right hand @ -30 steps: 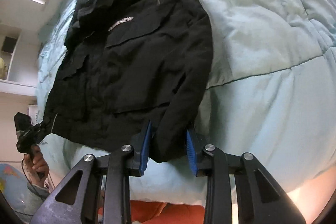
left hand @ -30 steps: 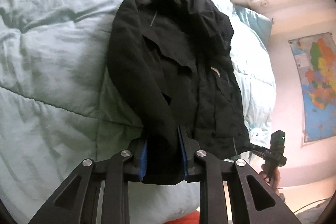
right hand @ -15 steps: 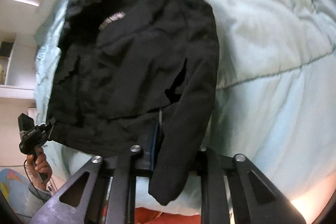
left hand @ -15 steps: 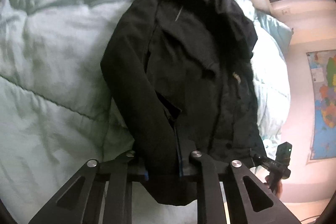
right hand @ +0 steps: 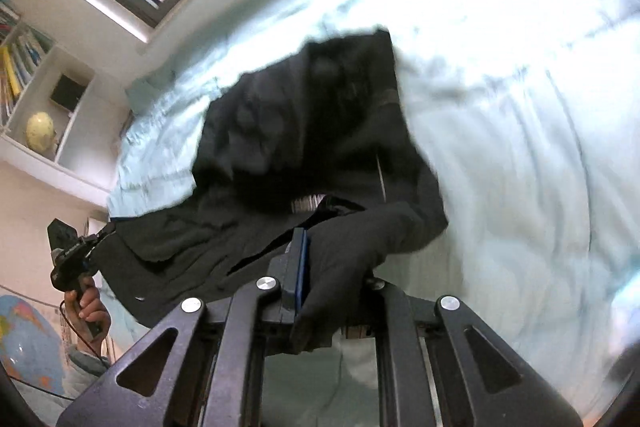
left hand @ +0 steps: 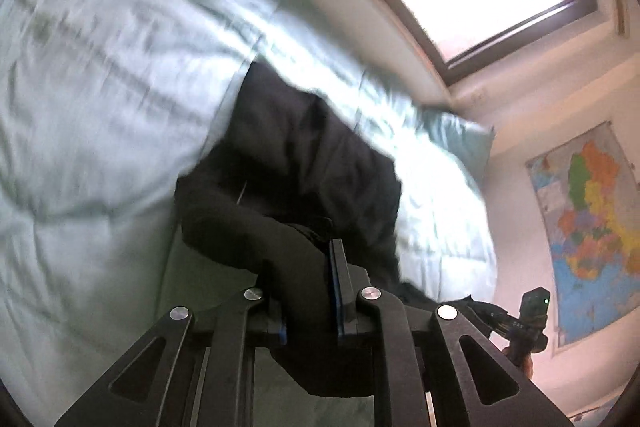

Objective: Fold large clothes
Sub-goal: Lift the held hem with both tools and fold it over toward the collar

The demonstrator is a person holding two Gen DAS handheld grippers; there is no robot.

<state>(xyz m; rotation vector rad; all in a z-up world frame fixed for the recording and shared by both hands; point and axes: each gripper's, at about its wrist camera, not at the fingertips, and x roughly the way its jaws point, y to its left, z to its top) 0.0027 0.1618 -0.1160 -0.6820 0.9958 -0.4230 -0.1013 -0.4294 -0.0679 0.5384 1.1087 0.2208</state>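
Both grippers pinch a cuff of the black jacket (left hand: 304, 163): the left gripper (left hand: 308, 291) has its blue pads pressed on one sleeve end, and the right gripper (right hand: 332, 287) is clamped the same way on the other, having just finished closing on the cloth. The jacket's lower part hangs up off the duvet (left hand: 100, 115), bunched between the two tools, while its collar end lies on the bed. This looks like the first fold, with the sleeves being carried across the body. The next move probably calls for bringing both cuffs inward together and laying them flat before letting go, keeping the cloth from twisting. The jacket is thick, matte and padded, heavy enough to sag in deep folds. The duvet is pale green, quilted and soft, so it may drag with the cloth.
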